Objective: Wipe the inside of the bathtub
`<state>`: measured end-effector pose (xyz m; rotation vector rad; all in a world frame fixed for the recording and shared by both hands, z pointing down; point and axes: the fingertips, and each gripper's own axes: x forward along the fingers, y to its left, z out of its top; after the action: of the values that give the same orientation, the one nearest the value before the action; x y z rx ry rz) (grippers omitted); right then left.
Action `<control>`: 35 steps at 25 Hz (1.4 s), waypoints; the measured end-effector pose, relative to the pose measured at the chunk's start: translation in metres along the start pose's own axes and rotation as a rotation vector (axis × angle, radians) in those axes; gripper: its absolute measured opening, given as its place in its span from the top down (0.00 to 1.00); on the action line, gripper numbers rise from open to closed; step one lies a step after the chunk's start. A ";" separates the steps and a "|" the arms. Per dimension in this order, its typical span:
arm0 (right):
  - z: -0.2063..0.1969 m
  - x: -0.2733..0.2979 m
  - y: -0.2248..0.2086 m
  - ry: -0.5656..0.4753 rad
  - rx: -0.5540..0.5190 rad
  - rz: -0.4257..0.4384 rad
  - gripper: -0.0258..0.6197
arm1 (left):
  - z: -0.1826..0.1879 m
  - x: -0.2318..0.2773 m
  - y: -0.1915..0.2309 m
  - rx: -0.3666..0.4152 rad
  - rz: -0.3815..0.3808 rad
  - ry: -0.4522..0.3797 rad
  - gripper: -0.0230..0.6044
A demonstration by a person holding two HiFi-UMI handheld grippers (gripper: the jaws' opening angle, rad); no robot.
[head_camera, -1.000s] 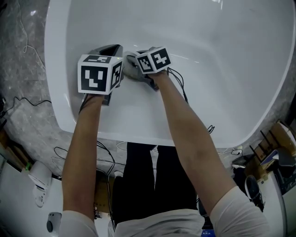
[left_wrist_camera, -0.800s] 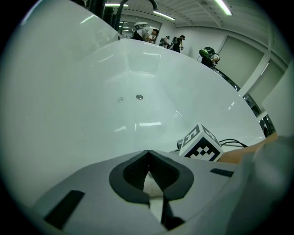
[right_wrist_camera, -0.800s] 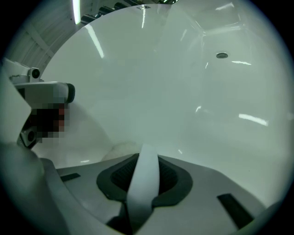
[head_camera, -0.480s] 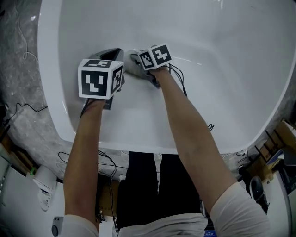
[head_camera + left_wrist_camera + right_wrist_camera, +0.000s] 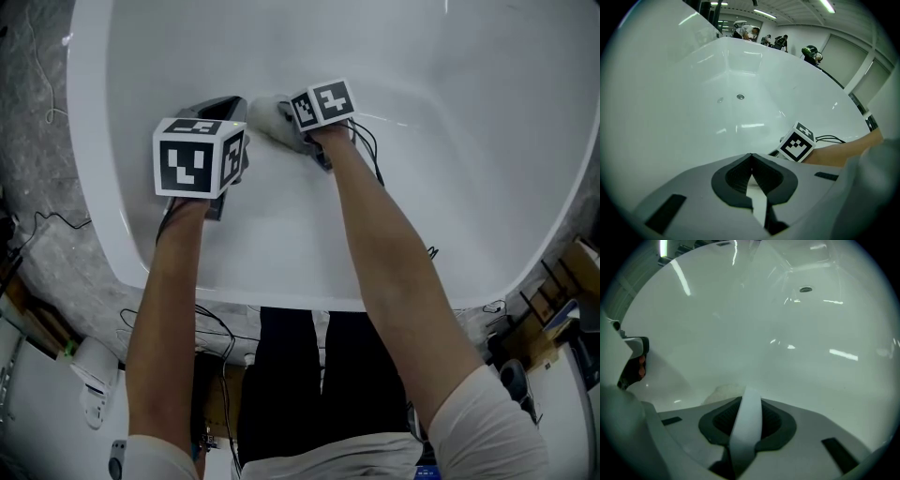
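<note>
Glossy white bathtub [image 5: 450, 187], right gripper [image 5: 749, 398] fingers gripping pale cloth [image 5: 265, 114], left gripper [image 5: 750, 158] fingers clenched empty

Pale cloth [image 5: 270, 117] bunched against glossy white bathtub [image 5: 450, 169] inner slope

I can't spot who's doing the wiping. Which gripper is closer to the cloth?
Right. The right gripper has its fingers shut on the white cloth against the bathtub wall. The left gripper sits just to the cloth's left, shut and holding nothing.

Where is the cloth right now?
In the head view, the cloth sits inside the bathtub, pinched in the right gripper, just right of the left gripper.
</note>
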<state>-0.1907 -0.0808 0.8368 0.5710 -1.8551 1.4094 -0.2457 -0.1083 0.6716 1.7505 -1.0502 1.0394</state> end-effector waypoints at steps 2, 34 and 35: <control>-0.005 -0.005 -0.010 0.008 0.013 -0.021 0.82 | 0.000 0.002 -0.002 0.003 -0.005 -0.001 0.95; -0.083 -0.138 -0.155 0.047 0.126 -0.243 0.82 | 0.019 0.041 -0.117 0.142 -0.085 0.013 0.95; -0.089 -0.148 -0.167 0.052 0.124 -0.256 0.82 | 0.021 0.045 -0.129 0.148 -0.087 0.014 0.95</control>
<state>0.0485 -0.0584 0.8405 0.7964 -1.5978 1.3588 -0.1083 -0.0985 0.6770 1.8866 -0.8998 1.0971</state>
